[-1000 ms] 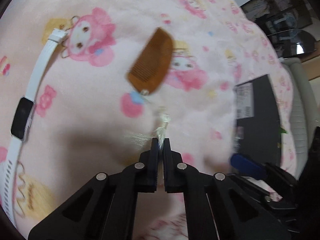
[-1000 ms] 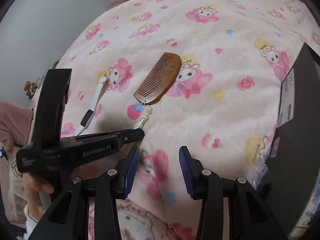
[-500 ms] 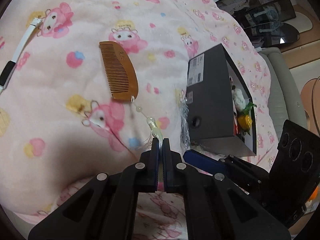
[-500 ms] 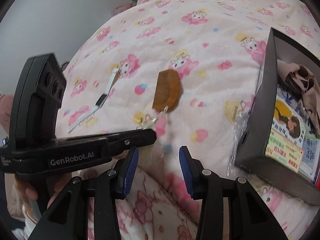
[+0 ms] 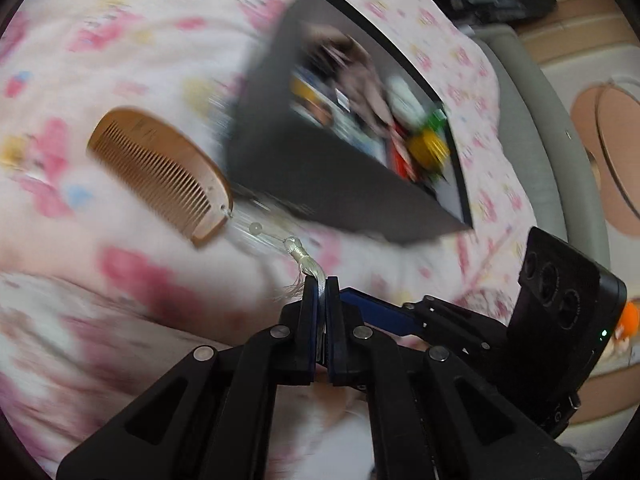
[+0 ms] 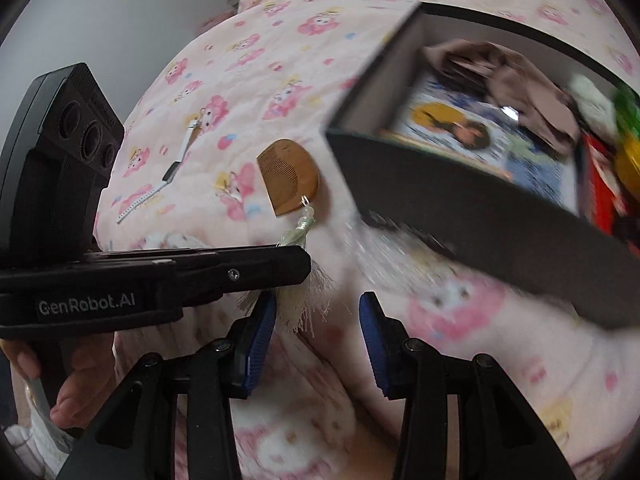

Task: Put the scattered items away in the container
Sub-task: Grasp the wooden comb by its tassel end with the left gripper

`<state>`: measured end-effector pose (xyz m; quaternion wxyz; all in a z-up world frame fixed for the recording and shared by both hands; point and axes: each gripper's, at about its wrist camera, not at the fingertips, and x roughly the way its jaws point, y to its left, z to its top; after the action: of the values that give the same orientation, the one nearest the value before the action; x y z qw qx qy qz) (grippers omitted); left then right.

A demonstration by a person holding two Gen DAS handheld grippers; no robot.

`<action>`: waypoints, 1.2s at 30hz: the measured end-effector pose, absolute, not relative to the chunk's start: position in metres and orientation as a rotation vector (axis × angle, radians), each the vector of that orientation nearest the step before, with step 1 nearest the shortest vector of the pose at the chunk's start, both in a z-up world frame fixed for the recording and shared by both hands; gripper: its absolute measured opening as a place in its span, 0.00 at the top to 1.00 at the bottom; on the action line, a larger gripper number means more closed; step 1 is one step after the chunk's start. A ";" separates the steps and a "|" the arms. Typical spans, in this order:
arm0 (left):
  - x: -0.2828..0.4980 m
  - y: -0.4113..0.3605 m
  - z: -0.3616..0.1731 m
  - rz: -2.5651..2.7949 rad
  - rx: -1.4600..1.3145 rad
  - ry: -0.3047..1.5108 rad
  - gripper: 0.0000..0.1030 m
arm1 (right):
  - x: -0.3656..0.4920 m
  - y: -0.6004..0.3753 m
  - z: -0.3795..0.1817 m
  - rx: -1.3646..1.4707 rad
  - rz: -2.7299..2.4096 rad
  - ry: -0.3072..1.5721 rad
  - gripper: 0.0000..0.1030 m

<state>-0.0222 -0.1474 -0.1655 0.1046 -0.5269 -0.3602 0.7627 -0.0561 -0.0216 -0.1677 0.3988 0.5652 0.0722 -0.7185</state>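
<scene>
My left gripper (image 5: 321,285) is shut on the pale tassel (image 5: 307,263) of a wooden comb (image 5: 160,170). The comb dangles from its cord, left of the black box (image 5: 348,184). In the right wrist view the comb (image 6: 289,176) hangs above the pink bedspread with its tassel (image 6: 302,228) running into the left gripper (image 6: 296,258). My right gripper (image 6: 317,316) is open and empty, just below the tassel fringe. The black box (image 6: 460,196) holds a book, a brown cloth and colourful items. A white smartwatch (image 6: 168,172) lies on the bedspread at the left.
The pink cartoon-print bedspread (image 6: 280,44) covers the whole bed. A grey chair (image 5: 532,92) and a round wooden stool (image 5: 608,148) stand beyond the bed's right edge. A plastic wrapper (image 6: 380,252) lies against the box's near corner.
My left gripper has carried the comb by its tassel to the right, close beside the box. The box now looms larger in both views. The right gripper stays open.
</scene>
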 end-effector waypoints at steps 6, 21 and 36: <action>-0.043 -0.069 -0.165 2.189 -1.562 -0.916 0.99 | -0.060 0.051 -0.175 1.517 -1.873 0.062 0.62; -0.044 -0.111 -0.165 2.400 -1.627 -0.829 0.76 | -0.092 0.113 -0.174 1.458 -2.066 -0.147 0.81; -0.065 -0.134 -0.210 2.356 -1.764 -0.868 0.78 | -0.110 0.073 -0.226 1.617 -1.948 -0.210 0.80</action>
<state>-0.0646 -0.1345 -0.2102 0.0366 -0.5744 -0.2828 0.7673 -0.1097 0.0734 -0.2264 0.2962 0.6079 -0.0789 -0.7325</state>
